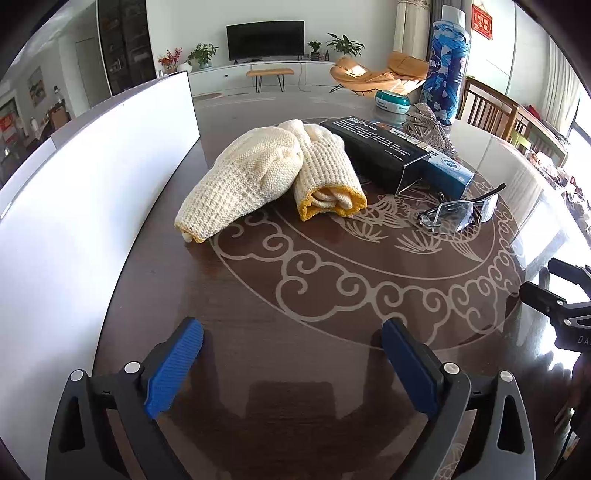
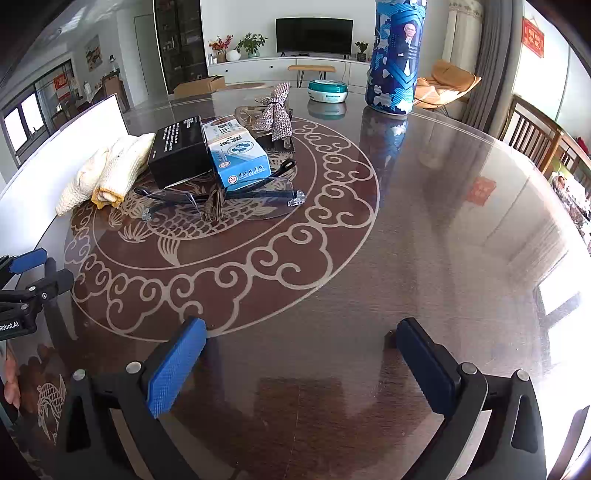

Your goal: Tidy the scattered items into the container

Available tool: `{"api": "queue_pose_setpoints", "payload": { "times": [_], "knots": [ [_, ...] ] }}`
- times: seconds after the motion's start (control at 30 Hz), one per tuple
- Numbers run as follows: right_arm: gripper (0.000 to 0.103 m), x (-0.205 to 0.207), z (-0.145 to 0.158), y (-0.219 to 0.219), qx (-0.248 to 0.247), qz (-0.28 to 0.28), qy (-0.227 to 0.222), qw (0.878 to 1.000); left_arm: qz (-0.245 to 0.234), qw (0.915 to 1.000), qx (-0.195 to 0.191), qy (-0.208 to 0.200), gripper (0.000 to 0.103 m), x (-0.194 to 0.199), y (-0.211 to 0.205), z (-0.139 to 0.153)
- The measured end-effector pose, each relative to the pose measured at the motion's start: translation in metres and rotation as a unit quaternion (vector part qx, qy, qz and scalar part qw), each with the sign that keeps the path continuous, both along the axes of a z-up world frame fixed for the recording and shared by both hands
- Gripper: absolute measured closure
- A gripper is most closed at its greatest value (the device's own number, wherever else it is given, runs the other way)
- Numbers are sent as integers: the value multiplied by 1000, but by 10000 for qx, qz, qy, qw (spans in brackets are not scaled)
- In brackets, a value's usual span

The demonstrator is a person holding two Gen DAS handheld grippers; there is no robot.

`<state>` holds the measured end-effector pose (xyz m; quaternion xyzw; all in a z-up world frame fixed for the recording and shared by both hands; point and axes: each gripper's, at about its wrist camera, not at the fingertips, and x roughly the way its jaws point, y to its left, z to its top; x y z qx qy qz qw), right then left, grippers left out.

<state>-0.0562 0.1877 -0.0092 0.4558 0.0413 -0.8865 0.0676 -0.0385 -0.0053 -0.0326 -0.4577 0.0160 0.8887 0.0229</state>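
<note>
Evidently nothing is tidied yet: the left gripper (image 1: 291,354) and right gripper (image 2: 301,354) both gape wide and empty above the dark glass-topped table (image 2: 424,240). Ahead, the cream knitted gloves (image 1: 266,177), black carton (image 1: 376,155), blue-and-white medicine box (image 2: 236,151) and clear safety glasses (image 1: 458,214) lie clustered just beside the white-walled container (image 1: 92,206).

- A home: an open living and dining room.
- A flat television (image 2: 314,36) stands on a long white cabinet (image 2: 288,68) against the far wall, with potted plants (image 2: 252,44) beside it.
- An orange lounge chair (image 1: 380,75) sits near curtains (image 2: 487,55) and a bright window.
- Wooden dining chairs (image 2: 535,136) stand at the right edge of the glossy round counter (image 2: 424,221).
- Red paper decorations (image 2: 533,37) hang on the wall.
</note>
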Motion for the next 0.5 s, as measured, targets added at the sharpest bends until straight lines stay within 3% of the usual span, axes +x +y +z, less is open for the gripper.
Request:
{"api": "queue_pose_setpoints", "payload": {
  "times": [0.5],
  "knots": [
    [0, 0, 0, 0, -2, 0, -1, 10000, 26, 10000, 10, -7, 0, -2, -2, 0]
  ]
}}
